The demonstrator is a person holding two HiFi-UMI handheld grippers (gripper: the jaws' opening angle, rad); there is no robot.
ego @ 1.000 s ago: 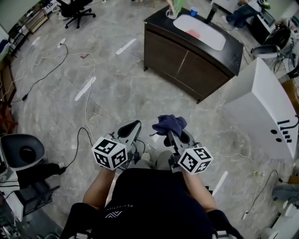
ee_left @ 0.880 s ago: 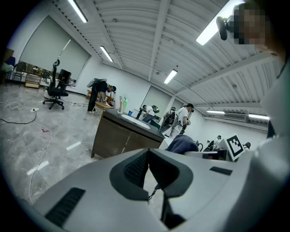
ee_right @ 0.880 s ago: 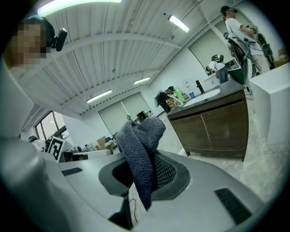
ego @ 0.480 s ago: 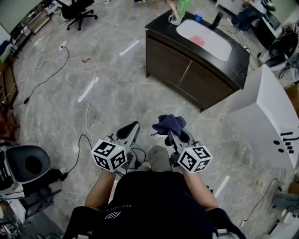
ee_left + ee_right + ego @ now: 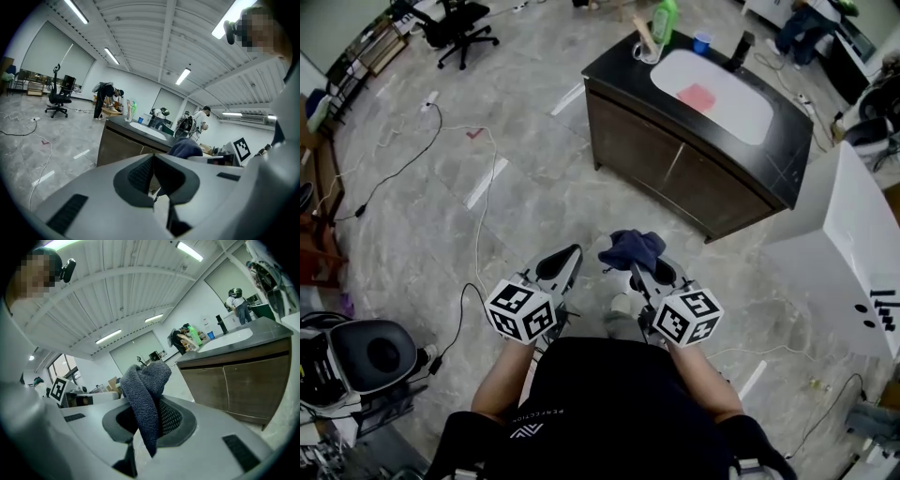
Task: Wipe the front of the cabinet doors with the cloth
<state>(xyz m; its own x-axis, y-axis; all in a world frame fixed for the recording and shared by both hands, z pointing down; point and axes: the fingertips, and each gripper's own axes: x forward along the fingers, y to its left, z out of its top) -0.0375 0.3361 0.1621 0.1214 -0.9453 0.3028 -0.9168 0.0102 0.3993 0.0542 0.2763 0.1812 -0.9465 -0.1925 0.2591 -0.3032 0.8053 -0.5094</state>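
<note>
A: Where is the cloth?

B: In the right gripper. The dark blue cloth is bunched above its tips, and in the right gripper view the jaws are pinched on a fold of it, with the rest standing up above them and one end hanging below.

A: And the left gripper?

B: Its own view shows the two pads pressed together with nothing between them. Both grippers are held side by side, close in front of the person's body, above the floor.

A: How far is the cabinet?

B: Well apart, ahead and a little to the right. It stands on the floor, and its two brown doors face the person. The cloth touches neither.

A: What is on top?

B: A dark top with a white basin sunk into it. A green bottle stands at the far left corner, with a blue cup near it along the far edge. A pink patch lies in the basin, perhaps a sponge, though it is too small to tell.

A: Anything else around?

B: A black office chair far off to the left, and a thin cable trailing across the floor toward the left gripper.
</note>
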